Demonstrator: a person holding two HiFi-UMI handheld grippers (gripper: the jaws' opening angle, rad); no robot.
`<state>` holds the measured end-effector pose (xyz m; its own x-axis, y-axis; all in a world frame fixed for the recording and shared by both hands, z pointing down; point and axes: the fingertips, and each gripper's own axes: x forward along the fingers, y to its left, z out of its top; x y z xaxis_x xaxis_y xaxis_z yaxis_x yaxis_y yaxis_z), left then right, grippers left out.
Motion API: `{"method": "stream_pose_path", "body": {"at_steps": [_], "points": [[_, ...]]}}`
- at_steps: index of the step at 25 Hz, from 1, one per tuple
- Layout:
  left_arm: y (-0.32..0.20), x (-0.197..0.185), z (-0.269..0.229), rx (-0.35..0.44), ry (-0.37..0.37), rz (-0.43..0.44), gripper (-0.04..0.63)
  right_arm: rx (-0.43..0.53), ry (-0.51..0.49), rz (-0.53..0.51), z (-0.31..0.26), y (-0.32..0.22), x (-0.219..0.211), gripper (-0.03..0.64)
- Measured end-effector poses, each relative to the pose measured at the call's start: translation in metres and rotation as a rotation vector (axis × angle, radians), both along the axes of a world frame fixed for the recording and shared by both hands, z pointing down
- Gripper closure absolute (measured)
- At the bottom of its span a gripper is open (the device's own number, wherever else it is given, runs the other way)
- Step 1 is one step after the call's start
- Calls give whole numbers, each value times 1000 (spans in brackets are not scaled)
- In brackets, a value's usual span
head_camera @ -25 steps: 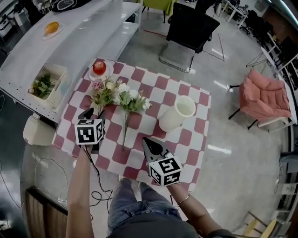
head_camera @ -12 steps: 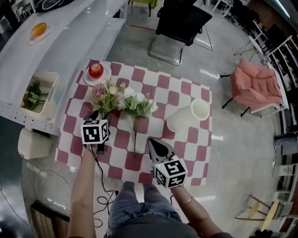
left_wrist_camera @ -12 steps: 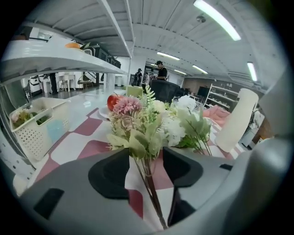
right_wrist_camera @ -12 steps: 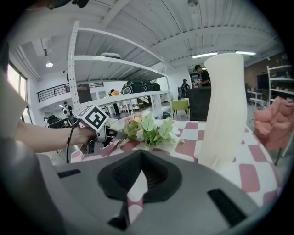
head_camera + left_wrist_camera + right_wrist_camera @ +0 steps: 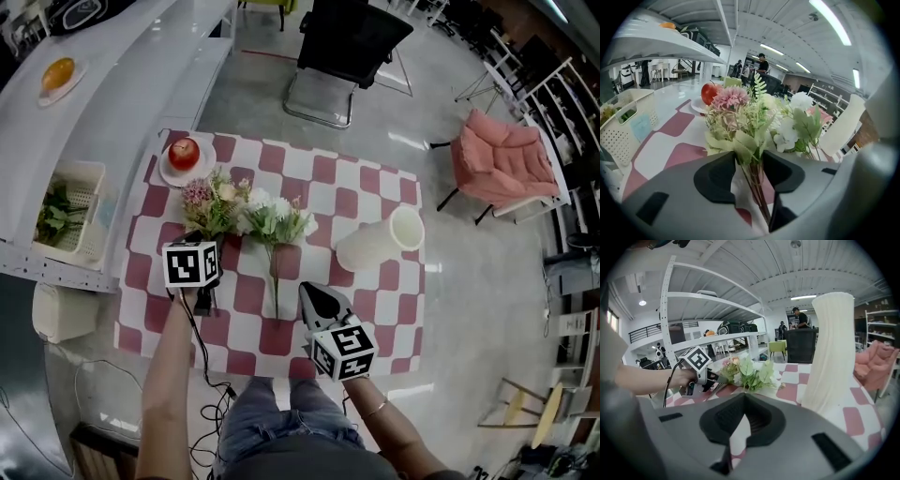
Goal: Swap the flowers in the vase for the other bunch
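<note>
Left gripper (image 5: pixel 749 164) jaws are set partly open round the stems of the pink bunch (image 5: pixel 208 202). They have just been closing, with the stems between them but not yet pinched. Pink bunch and white bunch (image 5: pixel 274 220) are laid side by side on the checkered counter (image 5: pixel 356 178), blooms touching. Vase (image 5: pixel 380 244) is stood upright further right, apart from both. Right gripper (image 5: pixel 741 420) jaws are seen nearly together, nothing held.
</note>
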<state>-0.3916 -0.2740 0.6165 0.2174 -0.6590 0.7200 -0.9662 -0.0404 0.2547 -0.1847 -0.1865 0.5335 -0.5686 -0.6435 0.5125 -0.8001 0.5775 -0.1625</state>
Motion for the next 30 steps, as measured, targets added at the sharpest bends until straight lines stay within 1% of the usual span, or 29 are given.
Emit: {"method": "stream_pose_path", "body": {"at_steps": [4, 8, 11, 14, 22, 26, 30], "points": [[-1, -1, 6, -24, 8, -13, 440, -3, 5, 13, 0, -5, -1, 607], [-2, -1, 4, -10, 27, -21, 468, -5, 8, 20, 0, -8, -2, 607], [-1, -3, 3, -2, 33, -30, 503, -7, 11, 20, 1, -8, -4, 607], [0, -5, -1, 14, 43, -40, 517, -5, 12, 18, 0, -8, -5, 606], [9, -13, -30, 102, 54, -95, 525, 13, 7, 8, -5, -4, -5, 607], [19, -10, -53, 160, 58, -113, 525, 25, -1, 2, -12, 2, -3, 607], [27, 0, -82, 224, 46, -120, 525, 39, -12, -8, -22, 8, 4, 607]]}}
